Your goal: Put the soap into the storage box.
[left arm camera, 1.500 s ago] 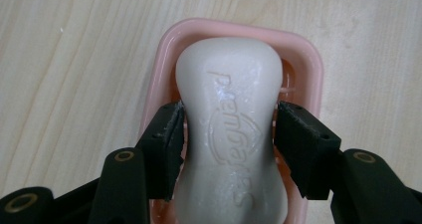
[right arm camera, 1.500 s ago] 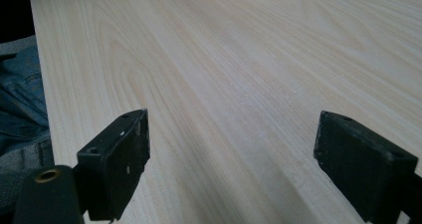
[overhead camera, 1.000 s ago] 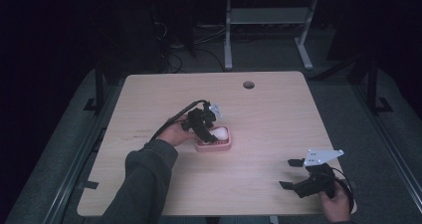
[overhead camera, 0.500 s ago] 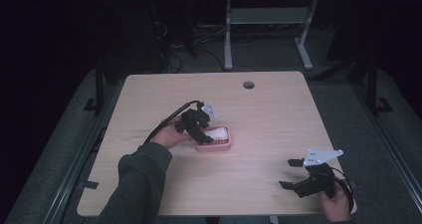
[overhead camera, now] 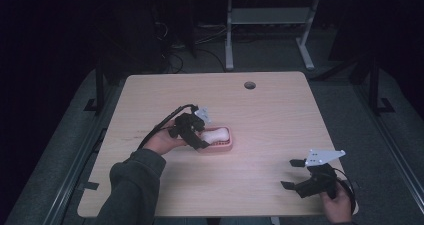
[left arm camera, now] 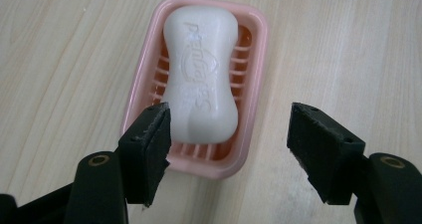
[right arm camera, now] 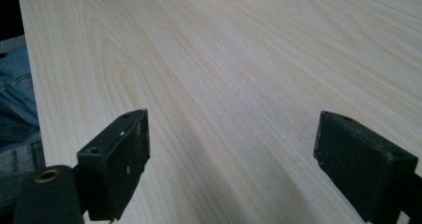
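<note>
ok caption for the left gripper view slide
Open left tongs poised over a white soap bar lying in its pink dish.

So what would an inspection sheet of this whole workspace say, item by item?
Surface: light wooden table, bare but for the dish; round hole near the far edge.
Job's things: white soap bar lies in a pink slatted soap dish.
Clutter: nothing seen.
Grippers: left gripper at the dish's near end, jaws have just been opening, pads off the soap; right gripper open over bare wood at the near right corner, nothing between its jaws.
Cables: black cable loops from the left gripper.
Surroundings: dark room, grey floor, white stand behind the table.
</note>
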`<state>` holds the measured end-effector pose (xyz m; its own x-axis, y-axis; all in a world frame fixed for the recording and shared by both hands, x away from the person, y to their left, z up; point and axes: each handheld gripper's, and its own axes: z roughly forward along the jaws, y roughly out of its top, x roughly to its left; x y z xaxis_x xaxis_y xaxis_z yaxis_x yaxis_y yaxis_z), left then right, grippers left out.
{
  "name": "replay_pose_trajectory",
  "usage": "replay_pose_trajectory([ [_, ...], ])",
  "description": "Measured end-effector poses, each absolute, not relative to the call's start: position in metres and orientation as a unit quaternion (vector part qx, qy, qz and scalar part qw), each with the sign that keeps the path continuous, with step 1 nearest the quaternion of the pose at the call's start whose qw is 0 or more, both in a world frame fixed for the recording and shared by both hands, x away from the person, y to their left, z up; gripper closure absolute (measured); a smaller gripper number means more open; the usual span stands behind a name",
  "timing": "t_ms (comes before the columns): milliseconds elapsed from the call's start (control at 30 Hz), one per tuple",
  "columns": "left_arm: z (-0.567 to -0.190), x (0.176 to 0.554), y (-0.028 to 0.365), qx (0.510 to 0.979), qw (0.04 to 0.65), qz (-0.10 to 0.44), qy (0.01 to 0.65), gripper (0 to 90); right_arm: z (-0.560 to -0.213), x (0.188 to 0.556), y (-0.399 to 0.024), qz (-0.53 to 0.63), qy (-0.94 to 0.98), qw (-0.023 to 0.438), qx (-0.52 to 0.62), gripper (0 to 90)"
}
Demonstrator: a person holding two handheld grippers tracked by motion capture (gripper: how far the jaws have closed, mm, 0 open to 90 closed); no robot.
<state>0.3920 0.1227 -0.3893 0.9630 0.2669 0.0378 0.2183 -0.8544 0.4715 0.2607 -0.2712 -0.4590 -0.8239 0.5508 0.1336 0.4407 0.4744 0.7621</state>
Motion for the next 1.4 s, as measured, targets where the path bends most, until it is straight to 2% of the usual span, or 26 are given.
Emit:
replay_pose_trajectory([
  [967,-0.390,0.363,0.158,0.958,0.243,0.065,0.136,29.3,-0.459,0.259,-0.274,0.420,0.852,0.073,0.303,14.1],
  [1400,-0.402,0.348,0.179,0.956,0.246,0.059,0.149,28.9,-0.460,0.259,-0.274,0.419,0.851,0.072,0.309,14.2],
])
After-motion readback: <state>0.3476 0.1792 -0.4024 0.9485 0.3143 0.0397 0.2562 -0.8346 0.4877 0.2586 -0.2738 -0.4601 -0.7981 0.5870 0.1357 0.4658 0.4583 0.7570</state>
